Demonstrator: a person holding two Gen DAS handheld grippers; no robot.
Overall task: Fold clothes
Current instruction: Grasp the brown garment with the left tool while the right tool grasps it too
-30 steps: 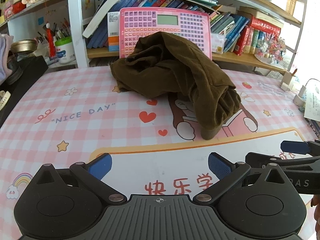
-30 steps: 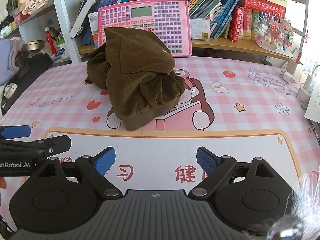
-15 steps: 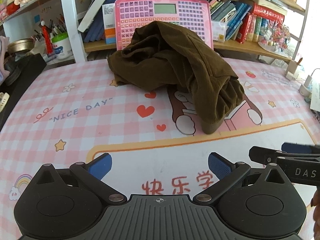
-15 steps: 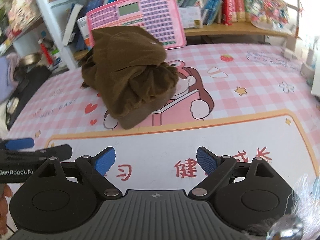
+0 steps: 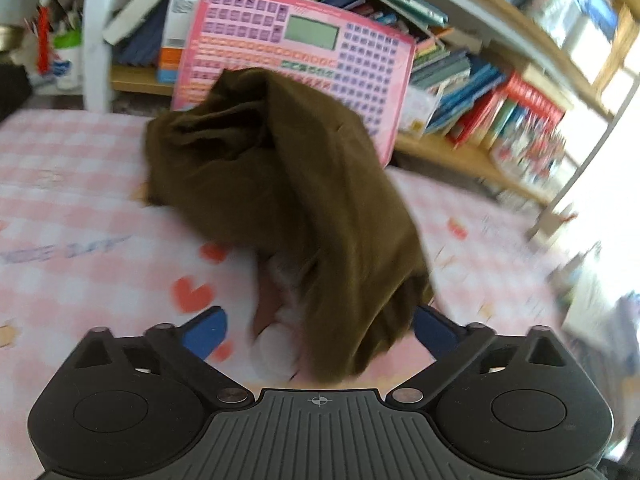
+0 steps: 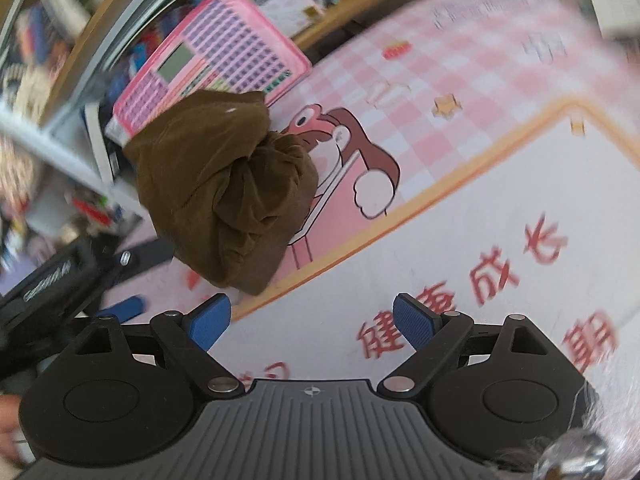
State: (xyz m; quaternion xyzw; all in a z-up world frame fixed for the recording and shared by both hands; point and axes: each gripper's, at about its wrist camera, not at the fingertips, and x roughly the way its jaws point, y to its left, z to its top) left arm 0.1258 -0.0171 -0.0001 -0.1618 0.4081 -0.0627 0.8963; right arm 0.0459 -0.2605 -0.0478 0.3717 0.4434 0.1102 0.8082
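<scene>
— So where was the garment when you looked?

— Straight ahead of my left gripper (image 5: 316, 330): the brown garment (image 5: 288, 200) lay crumpled on the pink checked mat (image 5: 80, 208), its lower end hanging down between the blue pads. I'd just been narrowing those jaws, but they stood apart and I couldn't see either pad pressing the cloth.

— And the other tool?

— My right gripper (image 6: 312, 320) had its jaws apart with only mat between them. From there the garment sat ahead and to the left, beyond the left fingertip, leaning against the pink toy keyboard (image 6: 216, 64).
</scene>
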